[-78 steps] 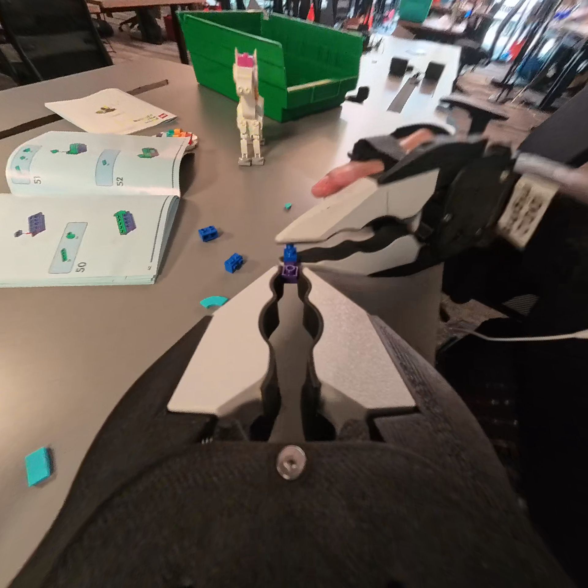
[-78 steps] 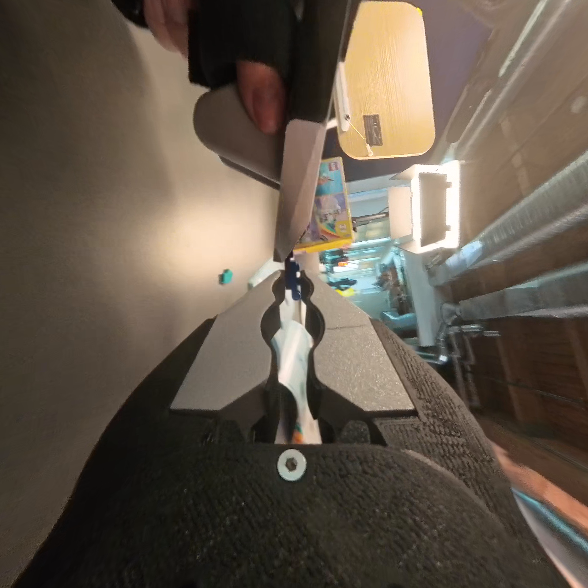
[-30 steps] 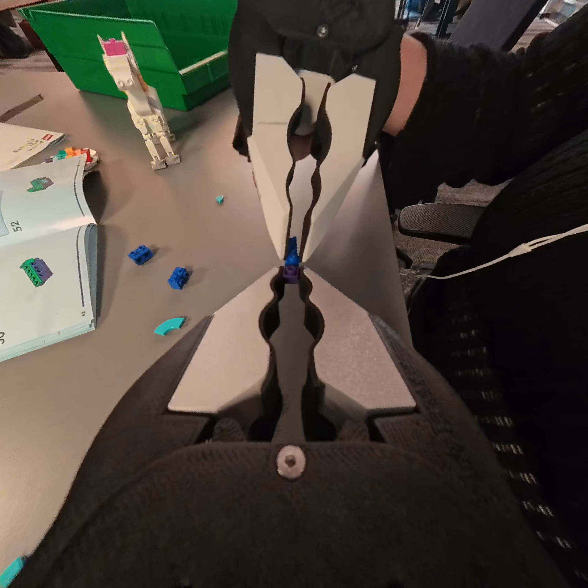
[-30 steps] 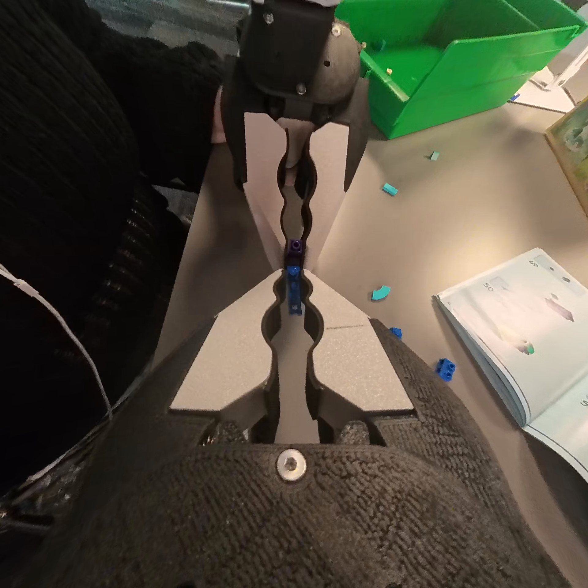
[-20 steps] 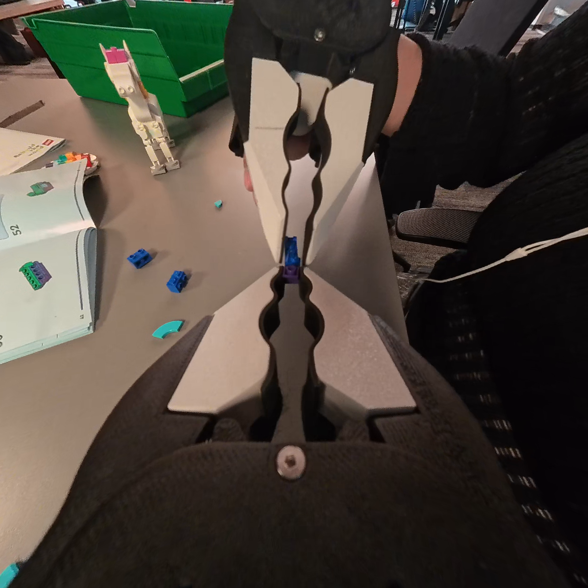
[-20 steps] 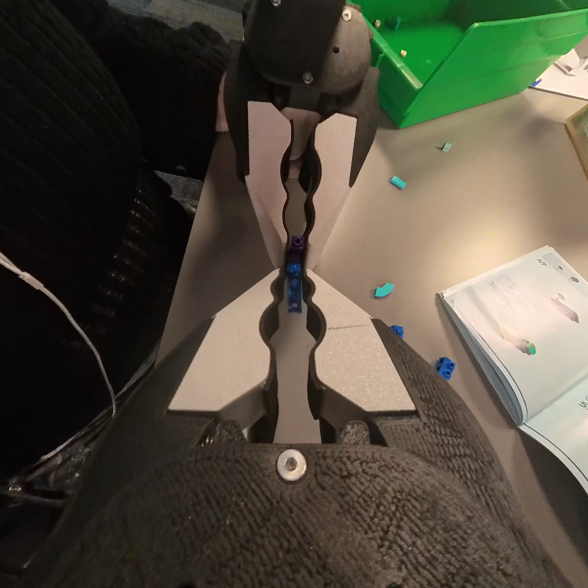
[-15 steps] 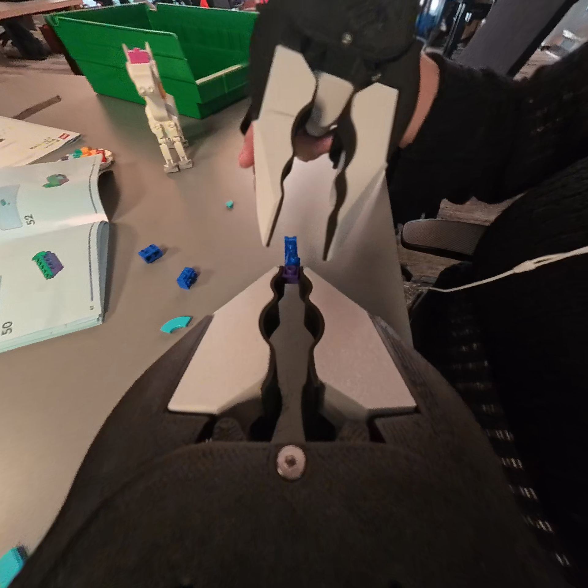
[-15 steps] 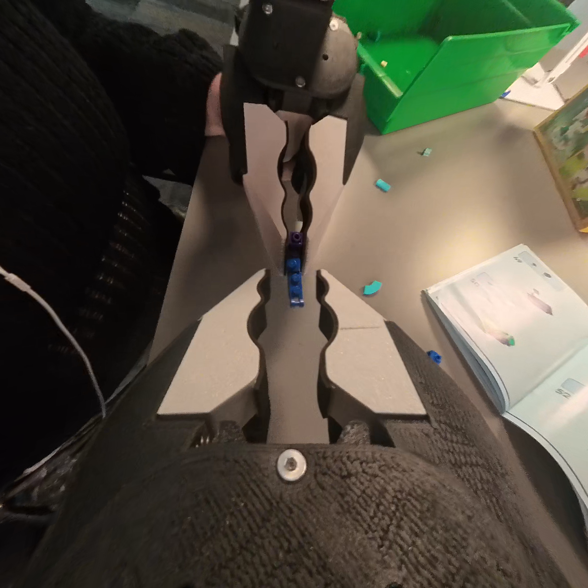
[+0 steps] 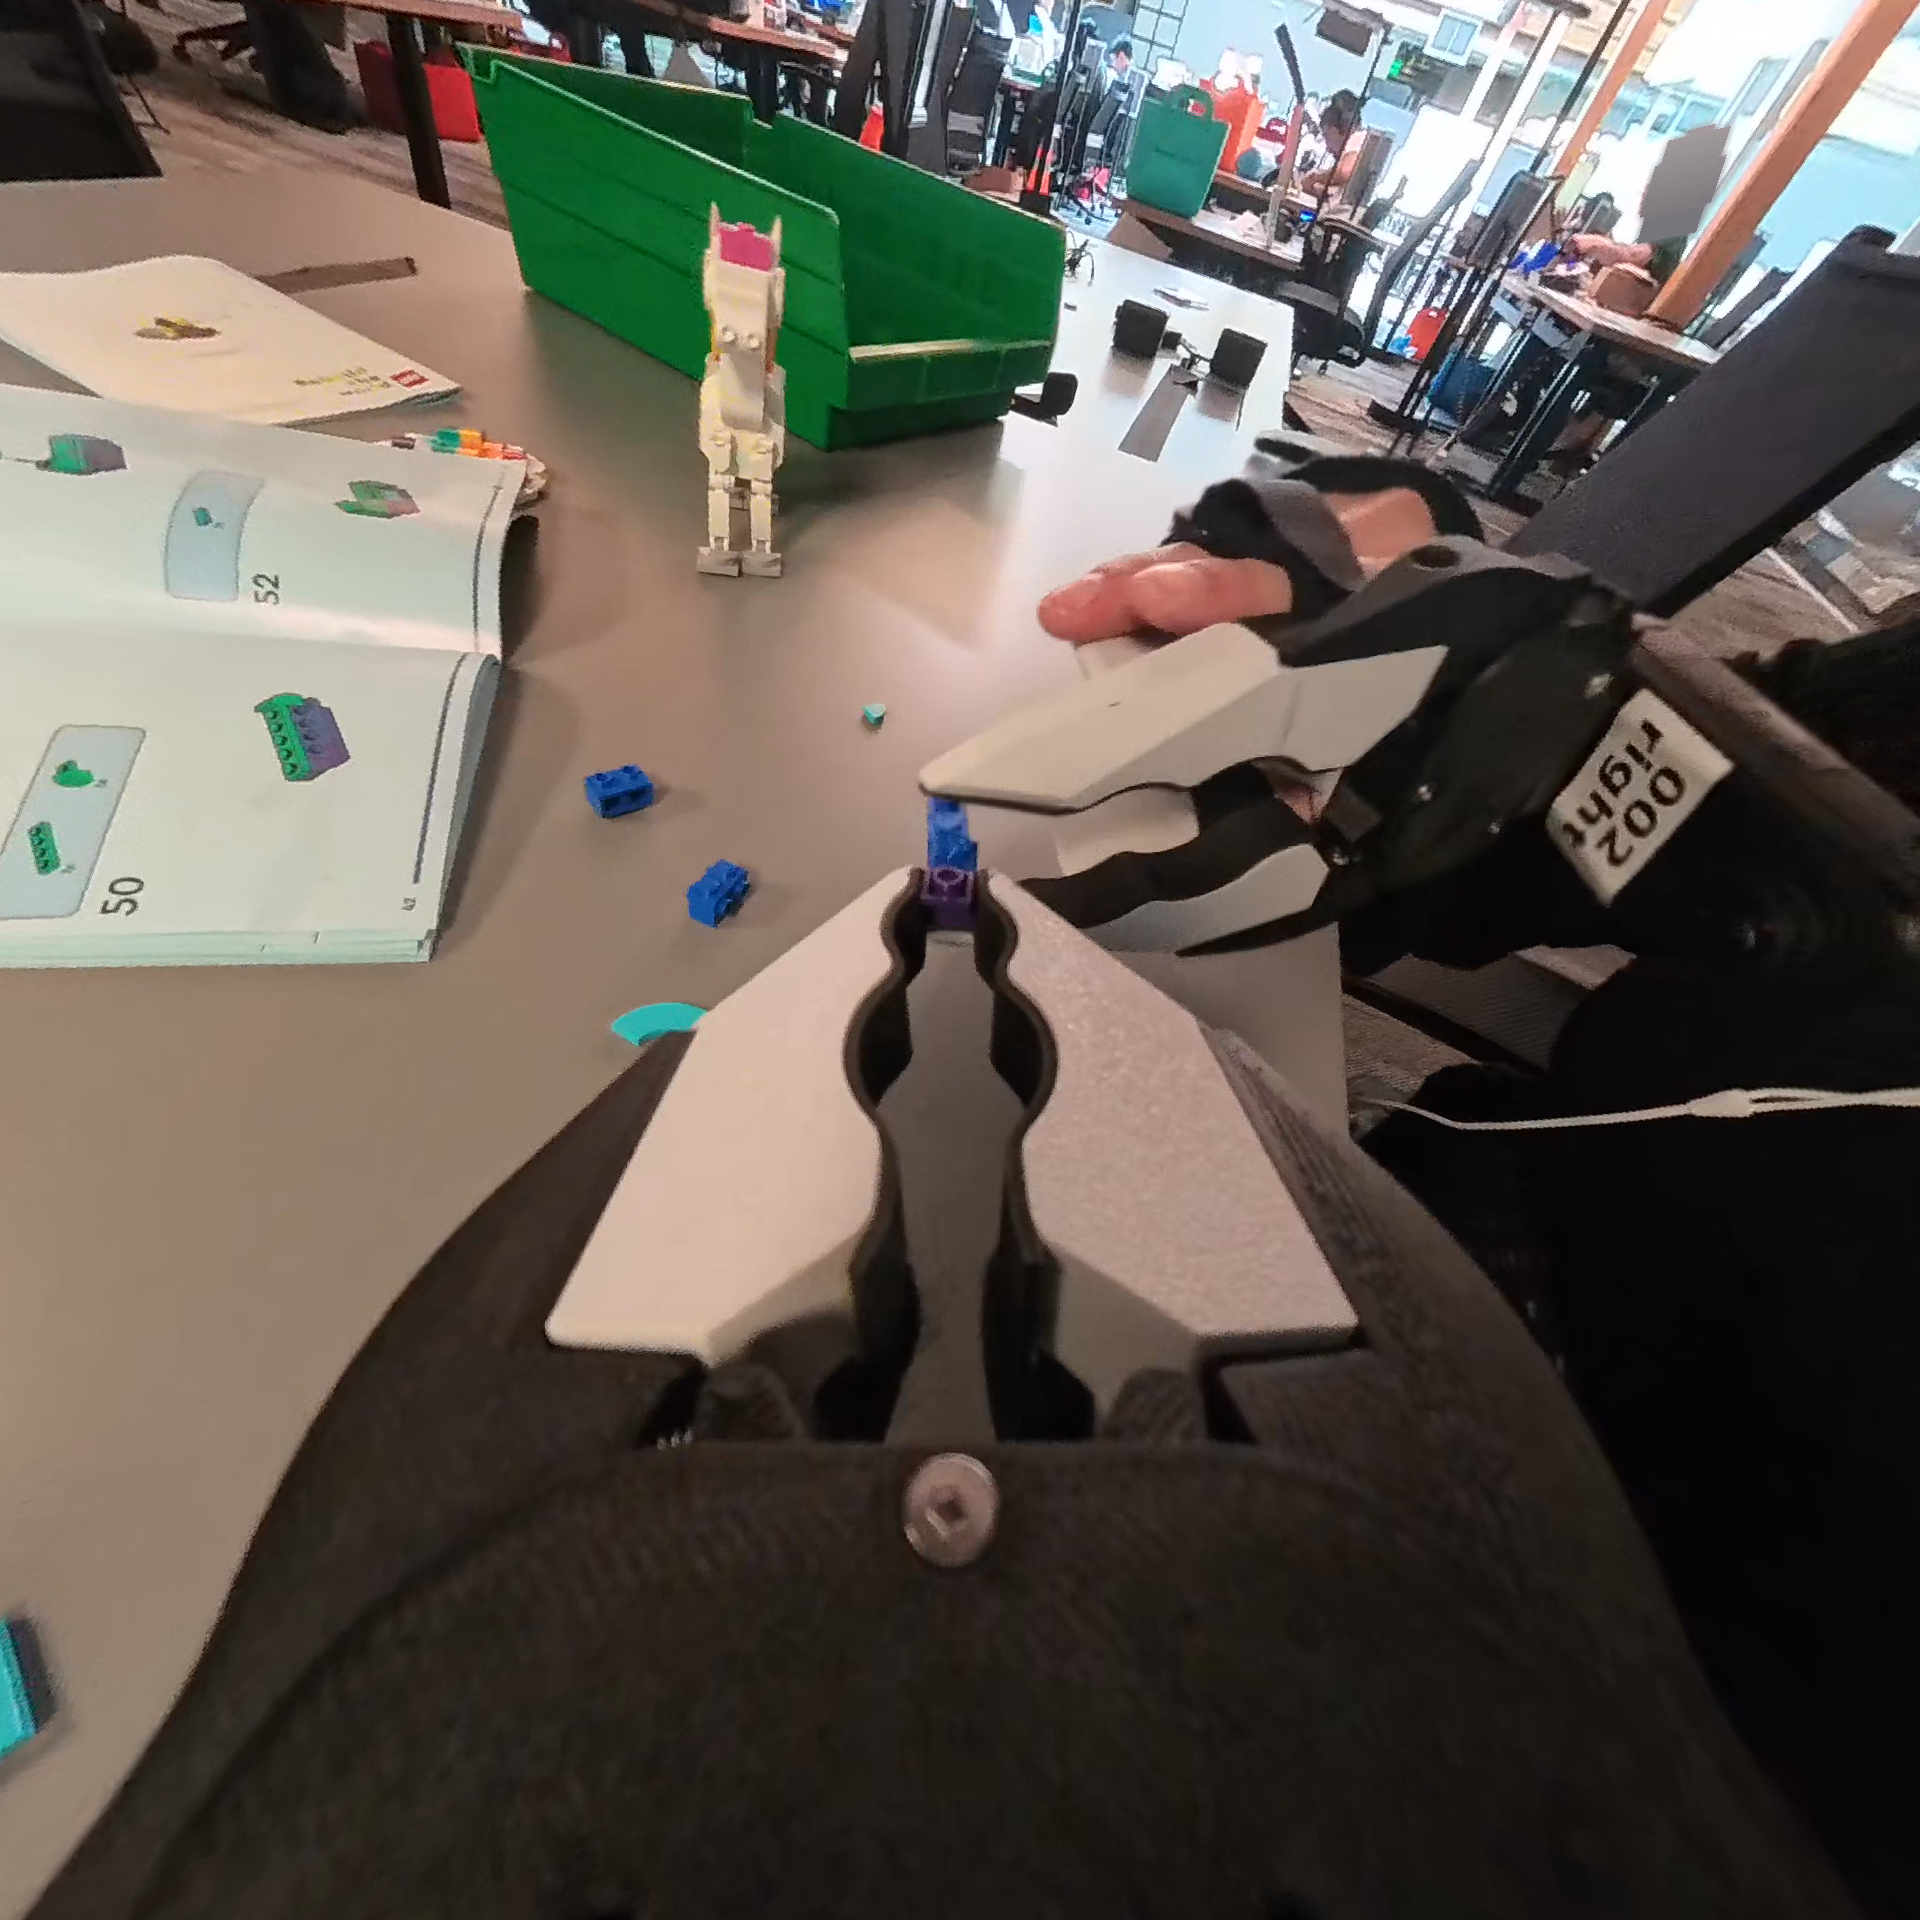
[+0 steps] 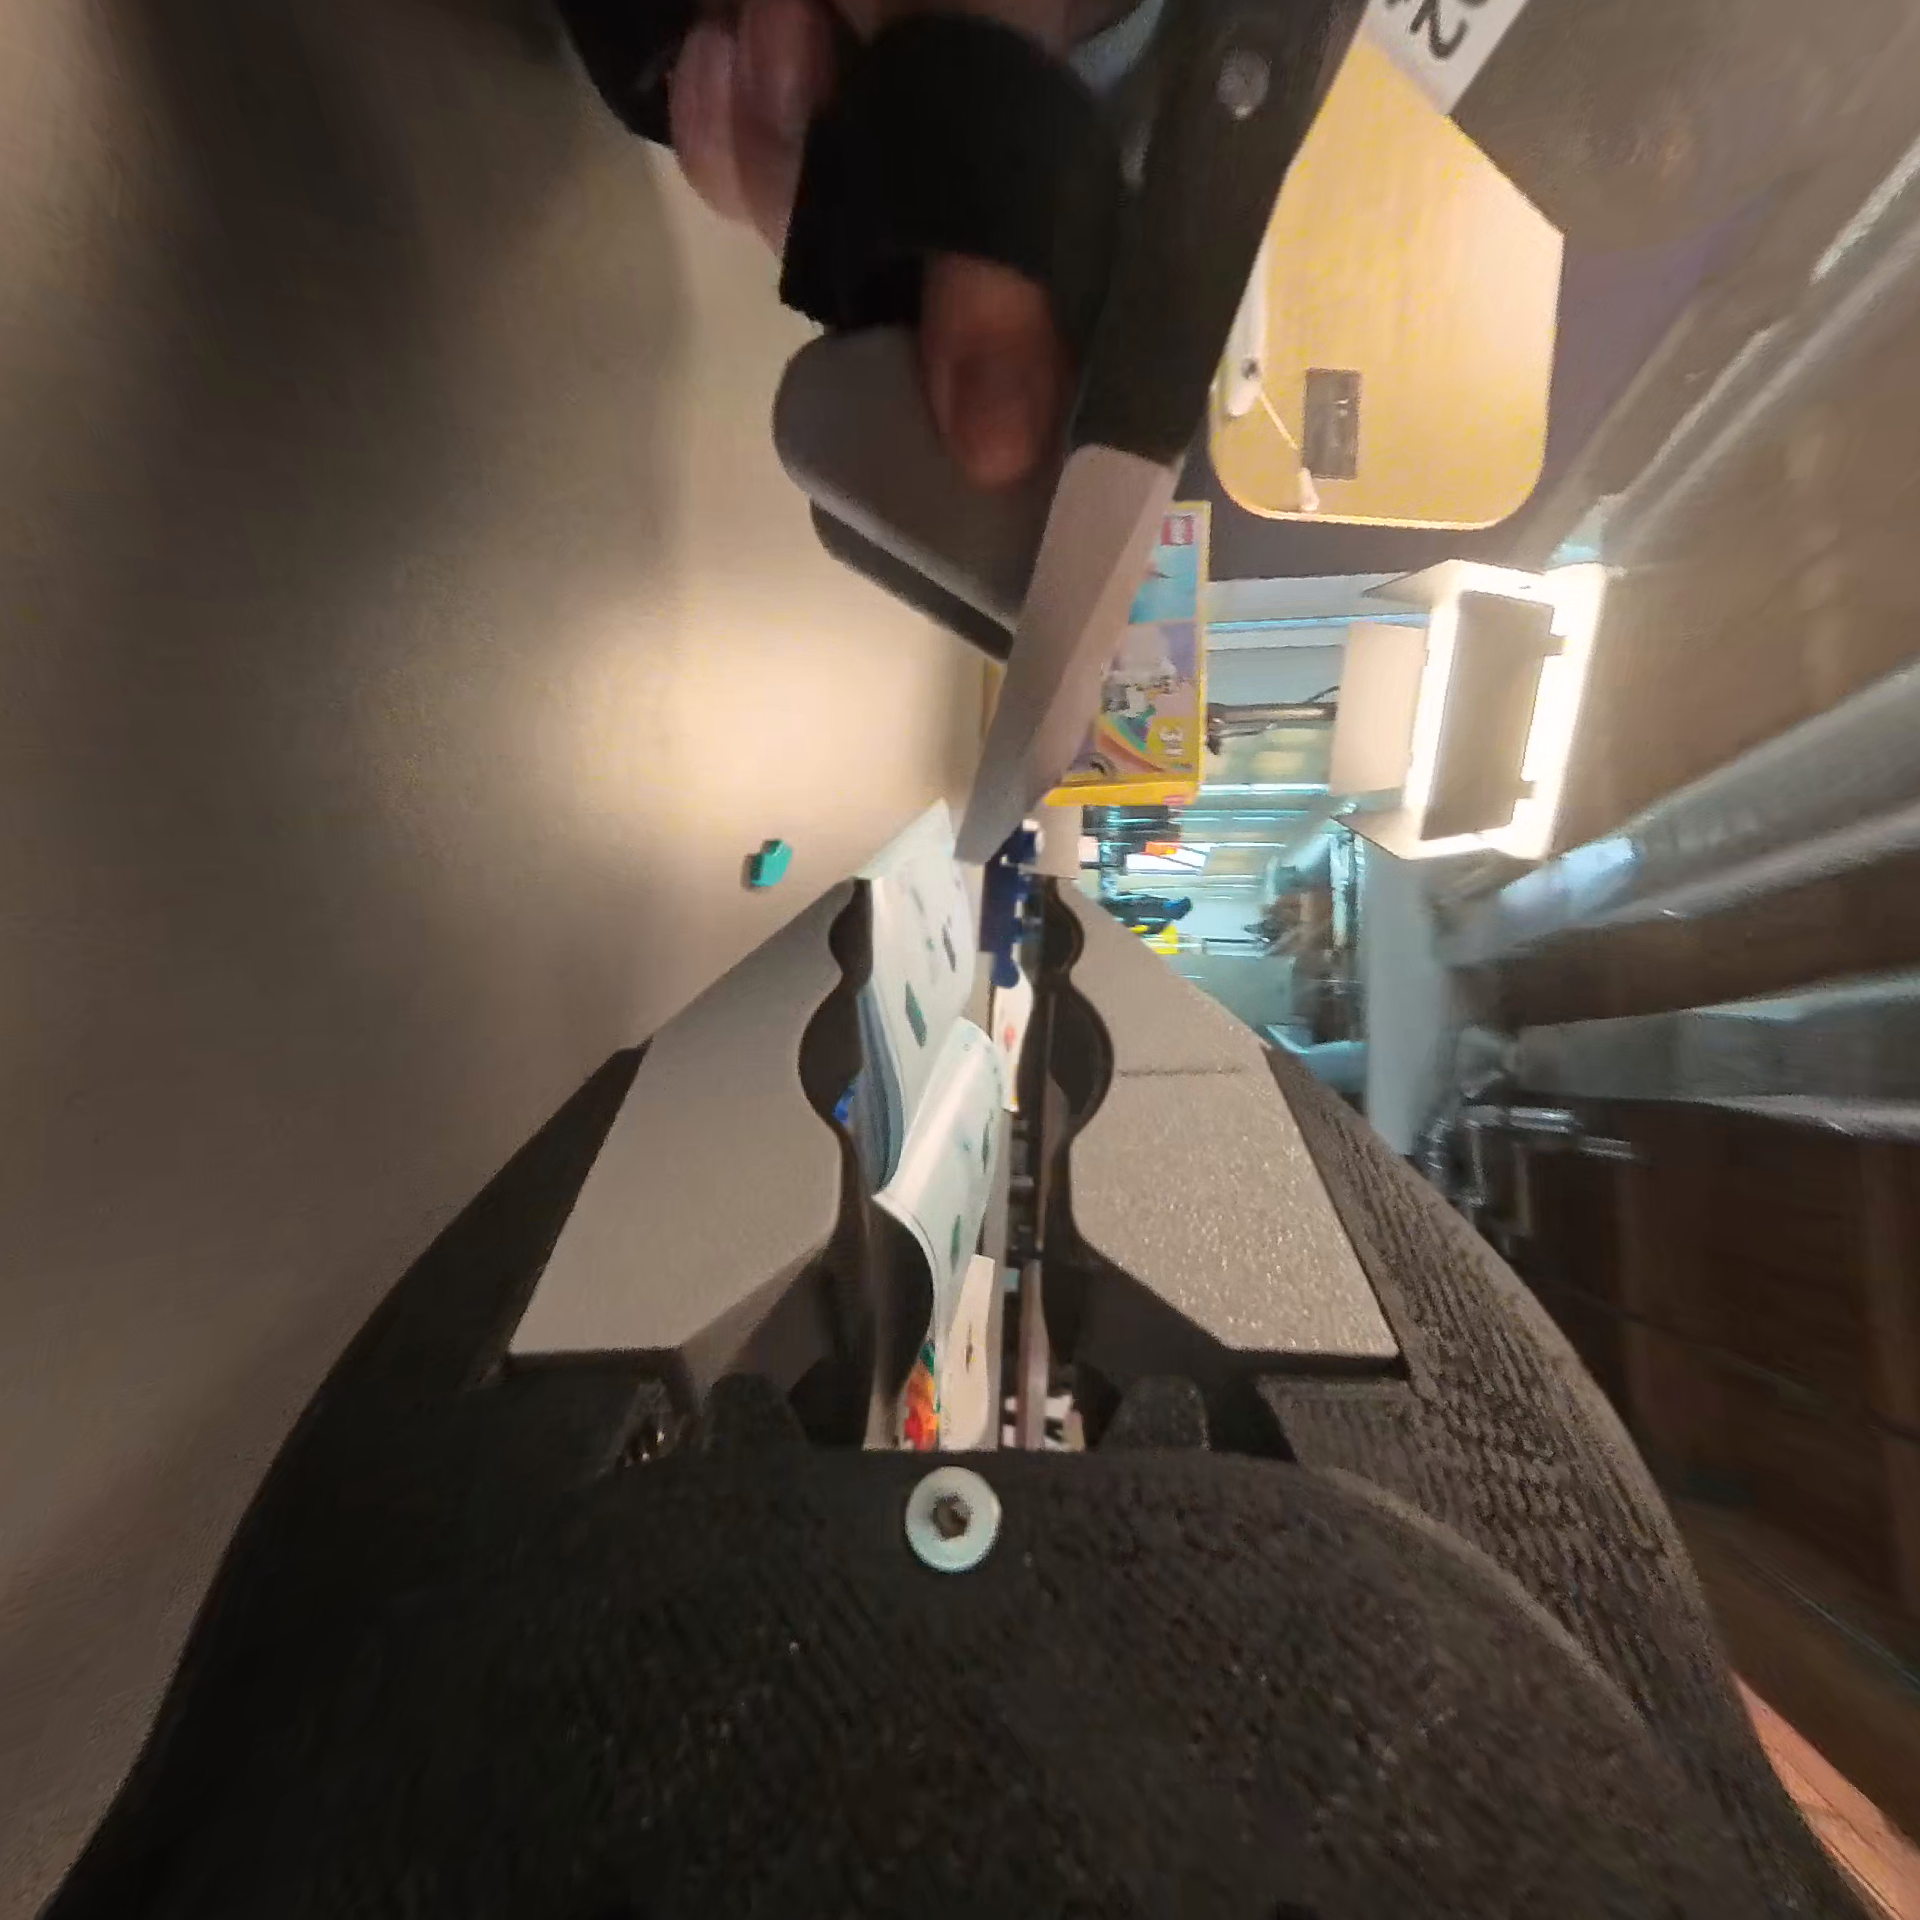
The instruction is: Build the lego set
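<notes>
In the left wrist view my left gripper [image 9: 948,885] is shut on a small purple brick [image 9: 948,902] at its tips. A narrow blue piece [image 9: 951,840] stands on that brick. My right gripper [image 9: 977,831] comes in from the right, turned on its side and open. Its upper finger lies on top of the blue piece and its lower finger is beside my left tips. In the right wrist view the right gripper [image 10: 954,888] is open, with the blue piece [image 10: 1006,914] against its right finger. One finger of the left gripper [image 10: 1049,675] reaches down to it.
On the grey table [image 9: 312,1143] lie an open instruction booklet [image 9: 239,675], a second booklet [image 9: 208,343], a white animal figure [image 9: 740,384], a green bin [image 9: 831,260], two loose blue bricks [image 9: 618,790] [image 9: 717,891], and teal pieces [image 9: 655,1023] [image 9: 873,714]. The set's box [image 10: 1153,665] stands farther off. Less than 4 cm separates the two grippers' tips.
The right gripper opened and let go of the blue piece, which stays on the purple brick. It then rolled onto its side, and one finger now rests on the blue piece.
</notes>
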